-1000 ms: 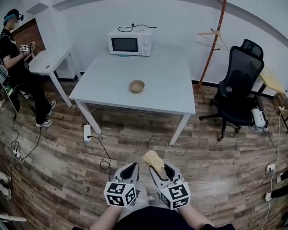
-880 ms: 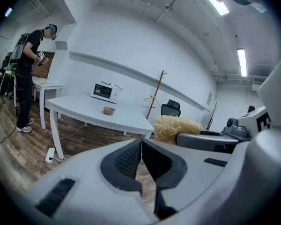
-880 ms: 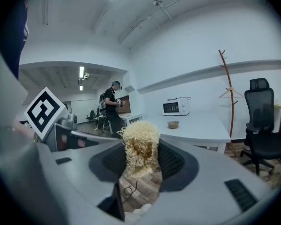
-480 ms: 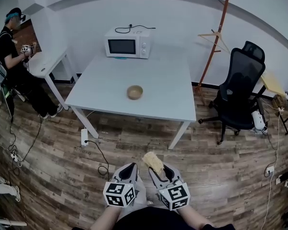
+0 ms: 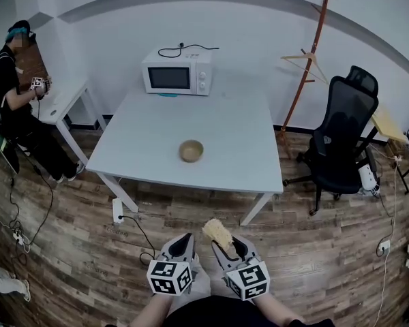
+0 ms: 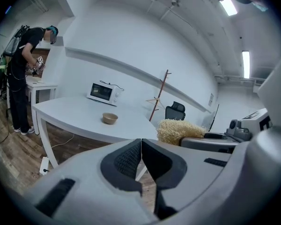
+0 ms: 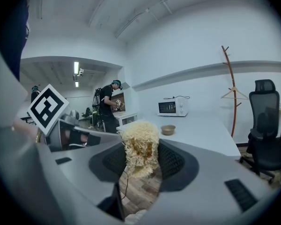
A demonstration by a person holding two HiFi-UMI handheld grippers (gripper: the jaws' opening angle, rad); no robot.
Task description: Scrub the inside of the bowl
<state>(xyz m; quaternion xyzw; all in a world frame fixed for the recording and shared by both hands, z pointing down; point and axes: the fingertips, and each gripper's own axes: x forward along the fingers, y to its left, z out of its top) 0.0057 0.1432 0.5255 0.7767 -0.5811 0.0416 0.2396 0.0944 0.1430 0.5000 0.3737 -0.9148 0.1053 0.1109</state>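
A small tan bowl sits near the middle of a white table, also seen as the bowl and the bowl. Both grippers are held low over the floor, well short of the table. My right gripper is shut on a pale yellow fibrous scrubber, whose scrubber tuft sticks up between the dark pads. My left gripper is shut with nothing in it, its pads touching in the left gripper view.
A white microwave stands at the table's far edge. A black office chair and a wooden coat stand are to the right. A person stands at a side desk on the left. Cables and a power strip lie on the wood floor.
The table, bowl and microwave have shifted lower and nearer in the head view as I approach. Both grippers keep the same pose and grip.
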